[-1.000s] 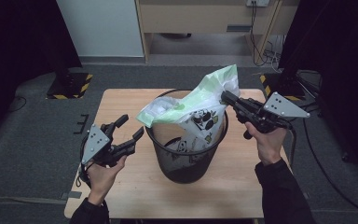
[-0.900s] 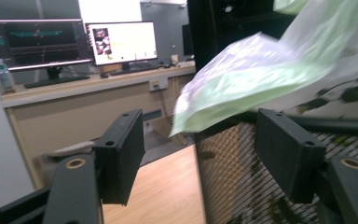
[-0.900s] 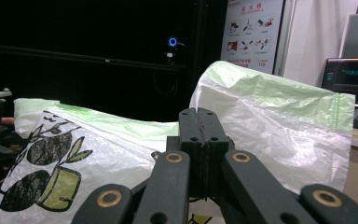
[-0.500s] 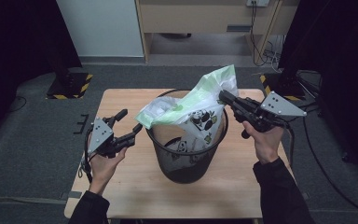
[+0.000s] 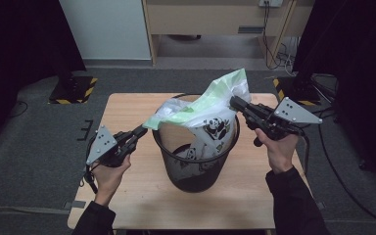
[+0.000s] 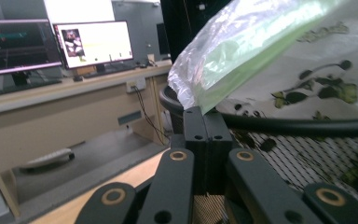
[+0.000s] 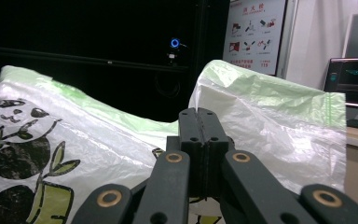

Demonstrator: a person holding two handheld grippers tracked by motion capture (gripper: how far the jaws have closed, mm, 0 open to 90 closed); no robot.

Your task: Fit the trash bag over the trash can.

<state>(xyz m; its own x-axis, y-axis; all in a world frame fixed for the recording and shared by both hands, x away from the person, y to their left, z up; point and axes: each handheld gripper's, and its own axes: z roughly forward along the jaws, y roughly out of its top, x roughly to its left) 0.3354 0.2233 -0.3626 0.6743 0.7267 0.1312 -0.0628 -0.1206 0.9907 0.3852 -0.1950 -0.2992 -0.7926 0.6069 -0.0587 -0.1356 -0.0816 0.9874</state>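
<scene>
My left tongs [image 5: 141,129] and right tongs [image 5: 235,102] each clenched the bag [image 5: 200,110], at nine and three o'clock, spreading its mouth to line the bin [image 5: 196,166].

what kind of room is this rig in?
Probably a lab or office workspace. Computer monitors sit on a long desk, an instruction poster hangs on the wall, and hazard-striped stand bases flank the small wooden table.

The bag [image 5: 203,115] is white with a pale green edge and black panda prints. Bin [image 5: 196,164] is black mesh, and the surface [image 5: 127,196] is light wood.
</scene>
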